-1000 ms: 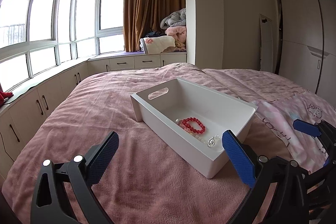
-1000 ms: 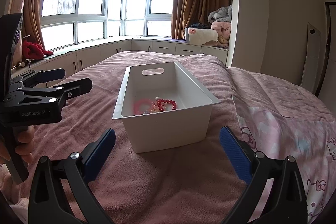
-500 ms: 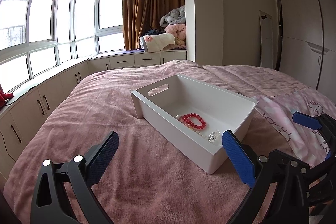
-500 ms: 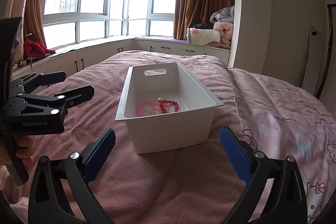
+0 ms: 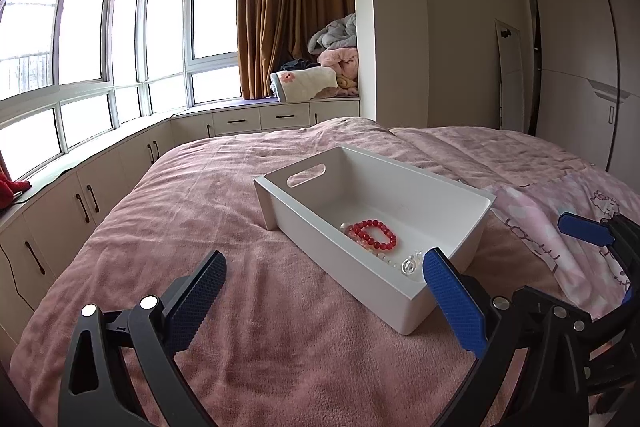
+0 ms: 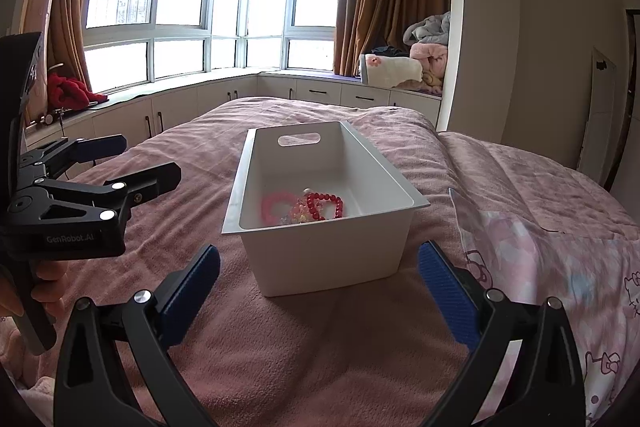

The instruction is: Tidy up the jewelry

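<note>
Both tools are spread wide and hold nothing. The left tool (image 5: 320, 291) hangs over the bed (image 5: 280, 347) with the bin (image 5: 372, 291) at its 1 o'clock; the right tool (image 6: 320, 287) faces the bin's short wall dead ahead at 12 o'clock, the pads straddling it without touching. The left tool also shows in the right view at 9 o'clock, well apart from the bin.

The main risk, as I judge it, is the bedding. The blanket is soft and the bin is light plastic, so a tool pressing on a rim or nudging a wall could tip or slide it and spill what lies inside. A reach into the bin from the near side could also catch the rim with a pad. The jewelry lies in a loose heap, so pinching one strand may drag the others up with it, or the strand may slip off the flat pads. At 3 o'clock of the bin a clear sheet or bag (image 6: 480, 219) lies on the quilt (image 6: 560, 267); it is hard to see and could be snagged.

The jewelry all sits in the near half of the bin, on its floor. A red bracelet (image 5: 374, 235) of round beads lies on top, overlapping a paler pink beaded piece (image 6: 276, 207). Beside them, toward the near corner in the left view, is a clear strand with a round glassy pendant (image 5: 409, 266). The far half of the bin, up to the handle slot (image 5: 306, 175), is bare. No jewelry shows on the bed itself.
</note>
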Tool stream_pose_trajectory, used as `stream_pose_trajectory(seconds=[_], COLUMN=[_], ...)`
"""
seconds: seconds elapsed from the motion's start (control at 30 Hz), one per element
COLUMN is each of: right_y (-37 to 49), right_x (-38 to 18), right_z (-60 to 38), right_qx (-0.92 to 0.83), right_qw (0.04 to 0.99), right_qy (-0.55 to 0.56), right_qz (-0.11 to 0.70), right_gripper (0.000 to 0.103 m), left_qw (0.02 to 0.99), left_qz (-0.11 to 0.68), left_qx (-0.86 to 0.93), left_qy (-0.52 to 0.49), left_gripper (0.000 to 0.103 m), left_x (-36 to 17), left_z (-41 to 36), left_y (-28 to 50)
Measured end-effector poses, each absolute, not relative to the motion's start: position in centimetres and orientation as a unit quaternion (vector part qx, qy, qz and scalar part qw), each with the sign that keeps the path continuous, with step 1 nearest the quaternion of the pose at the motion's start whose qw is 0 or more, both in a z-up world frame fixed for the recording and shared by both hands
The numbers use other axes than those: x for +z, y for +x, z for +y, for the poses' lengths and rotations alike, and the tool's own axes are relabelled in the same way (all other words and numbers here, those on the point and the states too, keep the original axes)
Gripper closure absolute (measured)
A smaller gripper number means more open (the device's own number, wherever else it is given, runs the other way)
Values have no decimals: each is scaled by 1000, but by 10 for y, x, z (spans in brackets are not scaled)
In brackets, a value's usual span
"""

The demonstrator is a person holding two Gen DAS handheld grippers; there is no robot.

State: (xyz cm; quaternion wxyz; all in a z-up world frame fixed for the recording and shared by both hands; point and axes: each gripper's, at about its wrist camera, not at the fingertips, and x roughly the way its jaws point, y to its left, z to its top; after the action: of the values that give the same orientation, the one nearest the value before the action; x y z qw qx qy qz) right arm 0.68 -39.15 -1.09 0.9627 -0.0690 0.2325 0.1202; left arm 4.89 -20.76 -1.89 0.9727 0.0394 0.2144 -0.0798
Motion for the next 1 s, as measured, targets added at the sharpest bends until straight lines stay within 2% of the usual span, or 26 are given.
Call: stream_pose_trajectory(seconds=[1.0], right_y=[9], right_x=[-17], right_z=[-391], right_qx=[122], right_qw=[959], right_qy=[-69], right_qz=[245], right_gripper=[5], left_qw=[973], left_qz=[213], left_qx=[-79], left_qy=[46], left_gripper=[4], left_x=[-21], left_z=[-217], left_y=[49])
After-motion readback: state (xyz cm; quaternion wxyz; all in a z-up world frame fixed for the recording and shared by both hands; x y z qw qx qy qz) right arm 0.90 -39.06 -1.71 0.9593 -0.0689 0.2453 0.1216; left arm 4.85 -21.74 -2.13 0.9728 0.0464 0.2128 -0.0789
